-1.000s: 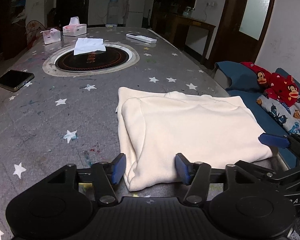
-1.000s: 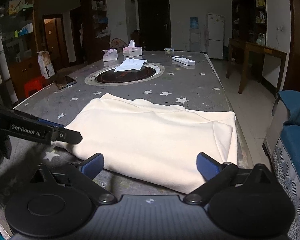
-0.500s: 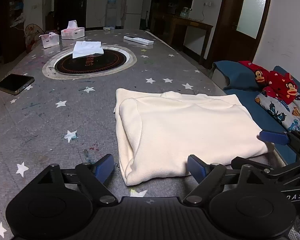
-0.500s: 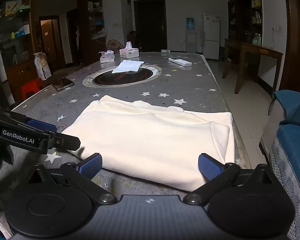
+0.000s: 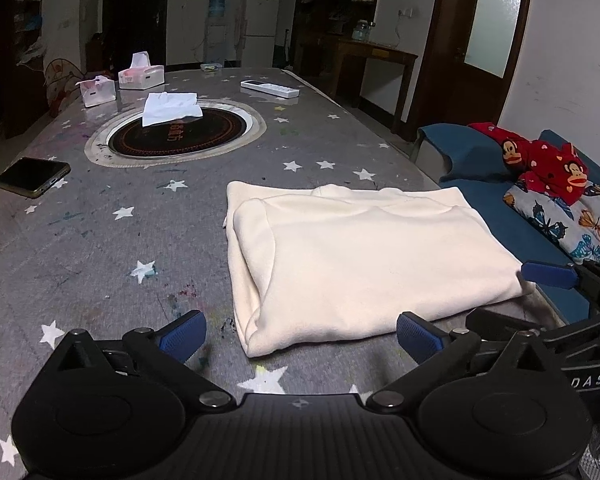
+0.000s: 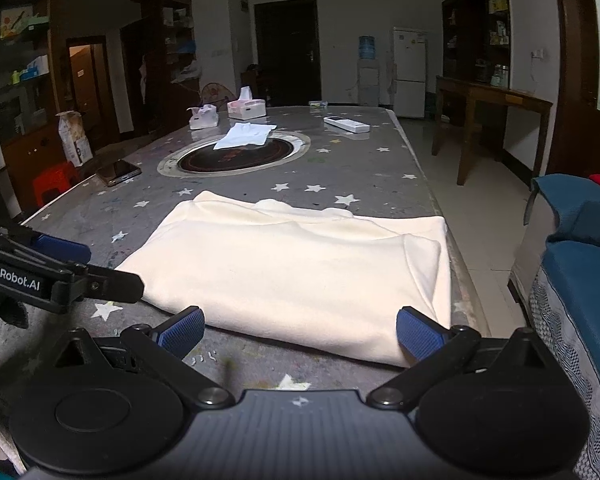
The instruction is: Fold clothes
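A cream garment (image 5: pixel 360 256) lies folded into a flat rectangle on the grey star-patterned table (image 5: pixel 100 240); it also shows in the right wrist view (image 6: pixel 300 264). My left gripper (image 5: pixel 300 334) is open and empty, just short of the garment's near left corner. My right gripper (image 6: pixel 300 330) is open and empty at the garment's near edge, toward its right corner. Each gripper shows at the side of the other's view: the right one (image 5: pixel 560 280) and the left one (image 6: pixel 60 276).
A round black hotplate (image 5: pixel 180 136) with a white cloth (image 5: pixel 170 108) sits mid-table. A phone (image 5: pixel 32 176) lies left, tissue boxes (image 5: pixel 140 74) and a remote (image 5: pixel 270 89) at the back. A blue sofa (image 5: pixel 500 184) with red clothing (image 5: pixel 540 160) stands beside the table's right edge.
My left gripper let go of the garment's near edge, opened wide and drew back a little. My right gripper stayed open and backed off slightly. The garment lies still.
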A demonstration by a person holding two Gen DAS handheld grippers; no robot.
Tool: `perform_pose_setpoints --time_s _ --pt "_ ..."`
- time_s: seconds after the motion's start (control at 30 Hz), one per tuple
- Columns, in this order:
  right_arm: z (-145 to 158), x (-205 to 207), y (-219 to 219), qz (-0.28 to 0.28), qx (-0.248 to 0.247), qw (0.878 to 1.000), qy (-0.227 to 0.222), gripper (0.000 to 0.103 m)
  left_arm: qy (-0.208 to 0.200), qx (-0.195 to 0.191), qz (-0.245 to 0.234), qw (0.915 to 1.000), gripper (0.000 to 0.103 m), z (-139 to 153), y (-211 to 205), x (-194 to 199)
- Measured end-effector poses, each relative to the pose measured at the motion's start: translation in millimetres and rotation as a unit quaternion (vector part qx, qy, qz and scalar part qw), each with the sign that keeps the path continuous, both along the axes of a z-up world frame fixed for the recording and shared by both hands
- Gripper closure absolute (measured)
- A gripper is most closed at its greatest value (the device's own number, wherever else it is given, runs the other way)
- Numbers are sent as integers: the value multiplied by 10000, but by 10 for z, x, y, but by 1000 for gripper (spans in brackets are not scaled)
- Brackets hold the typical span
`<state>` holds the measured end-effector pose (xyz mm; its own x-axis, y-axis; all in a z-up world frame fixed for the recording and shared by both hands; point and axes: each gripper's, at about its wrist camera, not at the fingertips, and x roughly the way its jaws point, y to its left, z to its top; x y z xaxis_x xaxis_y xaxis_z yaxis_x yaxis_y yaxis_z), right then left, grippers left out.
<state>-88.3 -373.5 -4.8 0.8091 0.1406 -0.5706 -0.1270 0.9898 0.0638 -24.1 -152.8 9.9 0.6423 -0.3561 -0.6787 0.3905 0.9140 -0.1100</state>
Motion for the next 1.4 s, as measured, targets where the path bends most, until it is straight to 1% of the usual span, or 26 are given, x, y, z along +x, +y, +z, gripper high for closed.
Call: perform_pose_setpoints --time_s 0.17,0.33,0.57,0.83,1.2,1.4 --pt "-6 -35 -22 -120 37 9999 18 0 4 7 9 10000 0 2 20 -51" --pt "-10 -68 8 -174 -82 9998 12 0 -16 -10 19 10000 0 16 48 -97" --pt "-24 -112 5 -200 124 9997 35 0 -92 -104 -22 9999 0 53 77 -171" --pt "-6 -210 55 -199 44 9997 -143 0 -74 -76 -14 9999 0 56 83 -248" --pt "-21 -293 90 -170 24 9998 -69 0 -116 -88 -123 9998 0 76 44 -358" --pt "-32 -331 66 -232 93 9997 -49 0 -106 -63 -147 9998 0 71 7 -387"
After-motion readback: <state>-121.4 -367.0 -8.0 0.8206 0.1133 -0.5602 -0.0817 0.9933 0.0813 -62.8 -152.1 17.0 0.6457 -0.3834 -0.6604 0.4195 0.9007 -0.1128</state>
